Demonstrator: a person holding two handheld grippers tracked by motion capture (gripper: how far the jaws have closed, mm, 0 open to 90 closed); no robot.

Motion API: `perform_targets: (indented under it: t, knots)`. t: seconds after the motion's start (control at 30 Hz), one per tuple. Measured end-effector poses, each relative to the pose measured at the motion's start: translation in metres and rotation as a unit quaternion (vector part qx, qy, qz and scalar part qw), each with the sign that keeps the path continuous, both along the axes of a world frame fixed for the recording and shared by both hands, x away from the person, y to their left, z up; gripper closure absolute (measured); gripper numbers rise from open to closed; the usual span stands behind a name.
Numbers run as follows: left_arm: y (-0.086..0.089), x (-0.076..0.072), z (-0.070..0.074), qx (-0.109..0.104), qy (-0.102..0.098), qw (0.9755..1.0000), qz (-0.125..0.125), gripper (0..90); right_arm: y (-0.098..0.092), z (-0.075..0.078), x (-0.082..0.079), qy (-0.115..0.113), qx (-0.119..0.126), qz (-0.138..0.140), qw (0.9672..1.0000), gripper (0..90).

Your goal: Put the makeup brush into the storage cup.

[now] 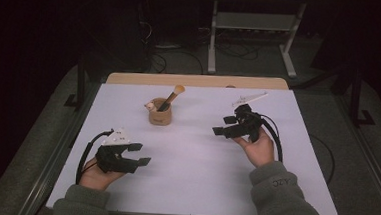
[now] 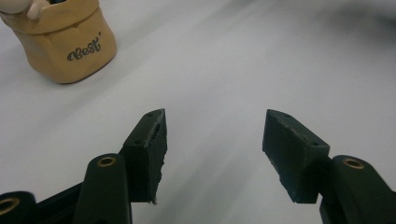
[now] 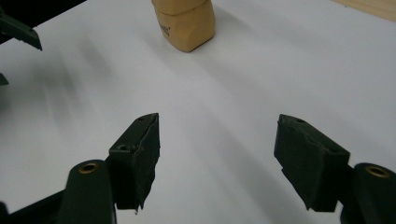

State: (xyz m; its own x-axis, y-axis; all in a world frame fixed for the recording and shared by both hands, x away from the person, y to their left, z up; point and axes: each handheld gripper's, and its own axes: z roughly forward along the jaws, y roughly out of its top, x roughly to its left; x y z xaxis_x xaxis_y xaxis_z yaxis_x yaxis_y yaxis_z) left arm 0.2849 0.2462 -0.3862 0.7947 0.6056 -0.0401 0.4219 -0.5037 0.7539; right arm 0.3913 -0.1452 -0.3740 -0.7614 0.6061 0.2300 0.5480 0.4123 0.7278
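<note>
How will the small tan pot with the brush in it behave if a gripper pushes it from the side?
The tan pot looks short and wide-based, so it would probably slide on the smooth white table rather than tip. The brush leans loosely over the rim, so it may shift or rattle. The pot looks like ceramic or clay, so perhaps fragile.

Counter (image 1: 195, 153): white top, with a strip of pale wood (image 1: 195, 80) along the far edge. Floor (image 1: 328, 111): grey, dim. Beyond the counter, the grey metal frame of a second table (image 1: 253, 26), with splayed feet on the floor. Loose black cables (image 1: 181, 54) lie around its base. Dark metal uprights (image 1: 81, 81) flank the counter left and right. Back of room nearly black; light falls mainly on the counter top.
</note>
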Motion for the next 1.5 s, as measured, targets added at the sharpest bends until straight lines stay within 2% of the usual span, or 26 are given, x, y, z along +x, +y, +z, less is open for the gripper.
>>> perform_targets:
  t: [0.03,0.07,0.1,0.13,0.3,0.5,0.53,0.7,0.8,0.83,0.9,0.93,0.97,1.0,1.1,1.13,1.27,1.3,1.33,1.4,1.5]
  knots:
    - [0.000,0.000,0.000,0.000,0.000,1.0000,0.000,39.6,-0.001,0.000,-0.002,-0.006,0.000,0.002,1.0000,29.7]
    - [0.000,0.000,0.000,0.000,0.000,1.0000,0.001,39.4,-0.002,0.000,-0.005,-0.001,0.000,-0.002,1.0000,29.5]
    - [0.000,0.000,-0.001,-0.002,0.000,1.0000,0.001,39.3,-0.004,0.000,-0.006,-0.008,-0.003,0.003,1.0000,29.3]
    - [0.000,0.000,-0.001,-0.003,0.002,1.0000,0.002,39.3,-0.005,0.000,-0.008,-0.003,-0.005,0.001,1.0000,29.0]
    - [0.000,0.000,-0.001,-0.004,0.000,1.0000,0.004,38.6,-0.012,-0.003,-0.016,-0.009,-0.012,-0.002,0.9999,28.4]
    - [0.000,0.000,-0.002,-0.007,-0.002,0.9999,0.007,37.8,-0.021,-0.006,-0.023,-0.006,-0.010,-0.004,0.9999,27.6]
    - [0.000,0.000,-0.002,-0.007,-0.001,0.9999,0.007,37.8,-0.023,-0.007,-0.024,-0.011,-0.010,-0.002,0.9999,27.4]
    - [0.001,0.000,-0.002,-0.001,-0.002,1.0000,0.005,37.5,-0.029,-0.010,-0.030,-0.002,-0.015,-0.008,0.9998,26.7]
    - [0.002,0.000,-0.002,0.003,-0.001,1.0000,0.005,37.4,-0.034,-0.013,-0.034,-0.010,-0.008,-0.010,0.9999,26.8]
    - [0.001,0.000,-0.002,0.000,0.001,1.0000,0.007,37.3,-0.035,-0.012,-0.037,-0.004,-0.009,-0.014,0.9999,26.8]
    - [0.001,0.000,-0.003,-0.005,0.003,0.9999,0.010,37.3,-0.037,-0.014,-0.040,-0.008,-0.006,-0.013,0.9999,26.8]
    - [0.001,0.000,-0.002,-0.001,0.003,1.0000,0.007,37.2,-0.038,-0.013,-0.041,-0.003,-0.006,-0.014,0.9999,26.7]
    - [0.000,-0.001,-0.003,-0.005,0.004,0.9999,0.010,37.2,-0.039,-0.014,-0.042,-0.011,-0.009,-0.011,0.9998,26.7]
    - [0.001,0.000,-0.003,0.000,0.004,1.0000,0.006,37.2,-0.039,-0.013,-0.044,-0.009,-0.008,-0.017,0.9998,26.8]
    - [0.001,-0.001,-0.003,-0.003,0.003,0.9999,0.010,37.0,-0.042,-0.013,-0.048,-0.011,-0.008,-0.018,0.9998,26.7]
    - [0.002,-0.001,-0.003,-0.001,0.003,1.0000,0.009,37.0,-0.044,-0.015,-0.049,-0.017,-0.008,-0.015,0.9997,26.7]
    - [0.002,-0.001,-0.003,0.000,0.003,1.0000,0.008,36.7,-0.050,-0.019,-0.055,-0.009,-0.005,-0.023,0.9997,26.4]
    - [0.001,-0.001,-0.003,0.000,0.004,1.0000,0.009,36.5,-0.052,-0.020,-0.056,-0.016,-0.003,-0.023,0.9996,26.5]
    - [0.001,-0.001,-0.004,-0.006,0.005,0.9999,0.012,36.4,-0.054,-0.021,-0.057,-0.013,-0.001,-0.026,0.9996,26.4]
    - [0.002,-0.001,-0.004,0.002,0.005,0.9999,0.009,36.1,-0.057,-0.024,-0.059,-0.013,0.002,-0.028,0.9995,26.4]
    - [0.001,-0.001,-0.005,-0.006,0.006,0.9999,0.015,35.8,-0.060,-0.028,-0.061,-0.007,0.003,-0.033,0.9994,26.1]
